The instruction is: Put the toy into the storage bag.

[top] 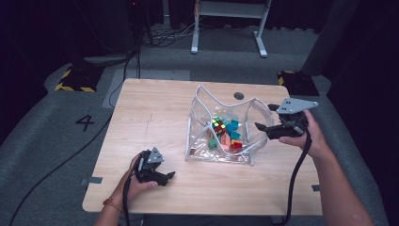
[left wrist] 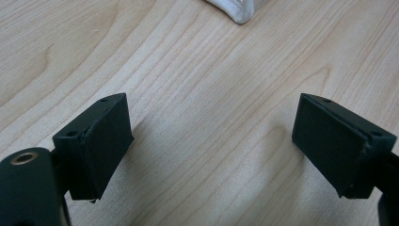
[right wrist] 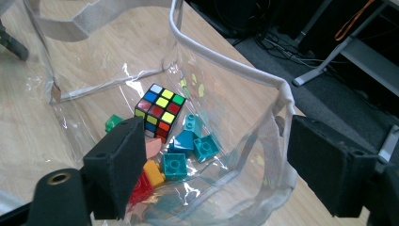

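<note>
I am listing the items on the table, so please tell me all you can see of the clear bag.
The clear bag is soft transparent plastic with pale fabric edging, standing open and slumped on the wooden table. Inside lie a puzzle cube and coloured toy bricks. The right gripper is open, with the bag's rim between its fingers.

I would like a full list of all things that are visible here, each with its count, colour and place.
table: one, light wood, centre of the high view.
bag: one, clear plastic with white trim, open at the top, on the table's right half.
puzzle cube: one, many-coloured, inside the bag.
building blocks: several; teal, green, yellow, red and pink; inside the bag beside the cube.
white frame: one, on the floor beyond the table.
floor cables: several, black, on the grey floor.
left gripper: one, black, open, on the table near the front edge.
right gripper: one, black, open, at the bag's right rim.
</note>
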Demonstrator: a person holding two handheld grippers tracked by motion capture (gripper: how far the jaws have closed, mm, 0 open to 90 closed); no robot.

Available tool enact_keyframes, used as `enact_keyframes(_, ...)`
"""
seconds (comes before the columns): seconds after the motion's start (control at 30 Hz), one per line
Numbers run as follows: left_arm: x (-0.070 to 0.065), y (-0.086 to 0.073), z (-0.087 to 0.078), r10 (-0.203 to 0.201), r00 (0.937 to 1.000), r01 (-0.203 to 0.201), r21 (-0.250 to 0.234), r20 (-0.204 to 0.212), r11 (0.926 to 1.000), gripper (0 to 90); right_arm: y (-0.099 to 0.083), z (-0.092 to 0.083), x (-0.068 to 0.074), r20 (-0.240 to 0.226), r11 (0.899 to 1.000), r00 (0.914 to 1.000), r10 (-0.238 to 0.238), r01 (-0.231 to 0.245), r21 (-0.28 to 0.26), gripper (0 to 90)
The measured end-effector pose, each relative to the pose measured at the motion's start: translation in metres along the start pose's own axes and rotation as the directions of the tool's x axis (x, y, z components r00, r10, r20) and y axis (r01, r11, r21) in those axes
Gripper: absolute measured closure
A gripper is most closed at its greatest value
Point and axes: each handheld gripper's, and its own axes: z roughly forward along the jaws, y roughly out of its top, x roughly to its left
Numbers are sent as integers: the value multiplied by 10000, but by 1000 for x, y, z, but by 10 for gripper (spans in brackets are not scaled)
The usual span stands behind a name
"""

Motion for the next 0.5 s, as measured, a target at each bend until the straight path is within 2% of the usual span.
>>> enact_keyframes(0.17, 0, 0, 0, 4, 10000, -4, -9, 5, 10000, 125, -7, -9, 3, 36, 9996, 9997, 252, -252, -143, 205)
enact_keyframes(0.23, 0, 0, 0, 4, 10000, -4, -4, -1, 10000, 125, -11, -12, 4, 51, 9997, 9999, 125, -124, -210, 204)
enact_keyframes(0.5, 0, 0, 0, 3, 10000, -3, -5, -1, 10000, 125, -26, -26, 11, 140, 9979, 9994, 315, -307, -565, 215)
